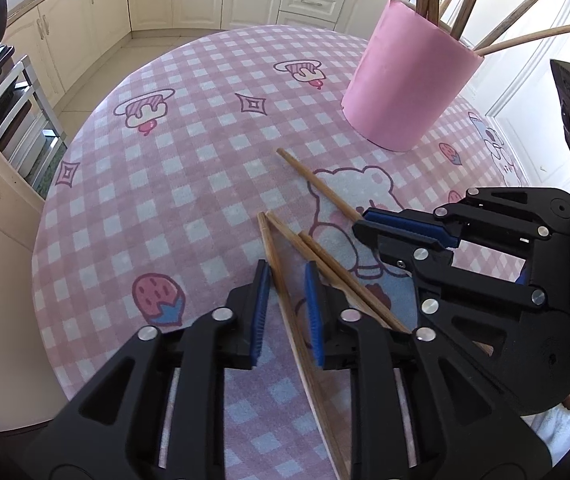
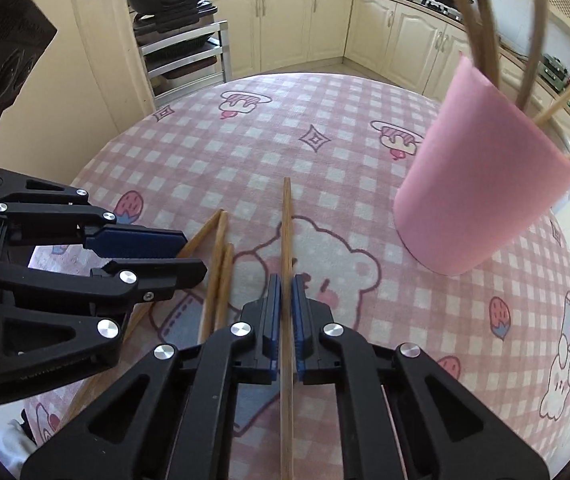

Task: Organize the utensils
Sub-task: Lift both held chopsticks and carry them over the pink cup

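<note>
pink cup (image 1: 405,80): wooden sticks inside (upright) | left tool (image 1: 287,304): apart | right tool (image 2: 286,312): clamped on chopstick (image 2: 286,232)

Pink holder (image 2: 481,184): upright paper-wrapped cylinder, ahead and right of right gripper (image 2: 286,320), well apart; several wooden chopsticks (image 1: 533,38) stand in it, fanned outward. Single chopstick (image 2: 286,240): flat on cloth, runs straight between right gripper's closed pads, tip ahead. Three chopsticks (image 2: 219,268): loose on cloth just left of right gripper; in left view one (image 1: 285,296) passes between left gripper's (image 1: 287,312) parted pads, two others (image 1: 325,264) just right of it.
</note>
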The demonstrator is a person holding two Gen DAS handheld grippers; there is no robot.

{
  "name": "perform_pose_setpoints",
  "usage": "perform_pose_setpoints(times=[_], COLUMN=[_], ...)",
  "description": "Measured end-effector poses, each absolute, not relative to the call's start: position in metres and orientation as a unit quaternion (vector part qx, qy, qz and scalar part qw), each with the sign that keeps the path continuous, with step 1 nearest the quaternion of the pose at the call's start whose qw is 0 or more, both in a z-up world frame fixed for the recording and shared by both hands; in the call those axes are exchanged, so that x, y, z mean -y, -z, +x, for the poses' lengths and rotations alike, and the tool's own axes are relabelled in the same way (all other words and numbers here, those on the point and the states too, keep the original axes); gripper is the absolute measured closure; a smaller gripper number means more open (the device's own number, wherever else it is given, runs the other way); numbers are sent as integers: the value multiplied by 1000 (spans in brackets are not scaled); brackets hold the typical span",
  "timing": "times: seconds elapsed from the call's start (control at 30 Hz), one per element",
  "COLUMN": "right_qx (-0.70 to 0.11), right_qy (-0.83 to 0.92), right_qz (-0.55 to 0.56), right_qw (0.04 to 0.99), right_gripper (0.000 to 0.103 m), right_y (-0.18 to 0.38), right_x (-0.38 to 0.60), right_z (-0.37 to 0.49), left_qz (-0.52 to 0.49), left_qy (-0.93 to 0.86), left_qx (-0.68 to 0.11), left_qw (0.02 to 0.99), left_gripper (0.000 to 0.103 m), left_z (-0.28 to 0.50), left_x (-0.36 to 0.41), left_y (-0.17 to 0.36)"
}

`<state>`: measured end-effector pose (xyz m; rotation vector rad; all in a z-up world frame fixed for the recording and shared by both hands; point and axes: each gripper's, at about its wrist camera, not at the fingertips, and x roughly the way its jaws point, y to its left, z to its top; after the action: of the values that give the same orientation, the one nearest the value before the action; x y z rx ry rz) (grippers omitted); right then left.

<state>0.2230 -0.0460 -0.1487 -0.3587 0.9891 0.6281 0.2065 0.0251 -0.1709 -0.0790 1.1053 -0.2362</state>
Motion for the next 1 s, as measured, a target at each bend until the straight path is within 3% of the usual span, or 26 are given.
perform_pose_setpoints(times=[0.13, 0.23, 0.53, 1.0], right_qx=[-465, -460, -424, -311], right_qy=[-301, -309, -320, -320], right_qz=[-125, -92, -29, 5], right_qw=[823, 827, 846, 895], right_gripper=[98, 98, 98, 98], right_y=[142, 134, 103, 22], right_x=[65, 79, 107, 144], right_z=[222, 218, 199, 157], left_qz=[-13, -8, -31, -36], left_qy=[97, 79, 94, 137], left_qx=[-520, -516, -488, -351], left_qw=[849, 853, 867, 925], left_gripper=[81, 94, 96, 97], left_z=[208, 207, 196, 140], left_x=[-16, -13, -12, 4], left_y=[171, 170, 144, 31])
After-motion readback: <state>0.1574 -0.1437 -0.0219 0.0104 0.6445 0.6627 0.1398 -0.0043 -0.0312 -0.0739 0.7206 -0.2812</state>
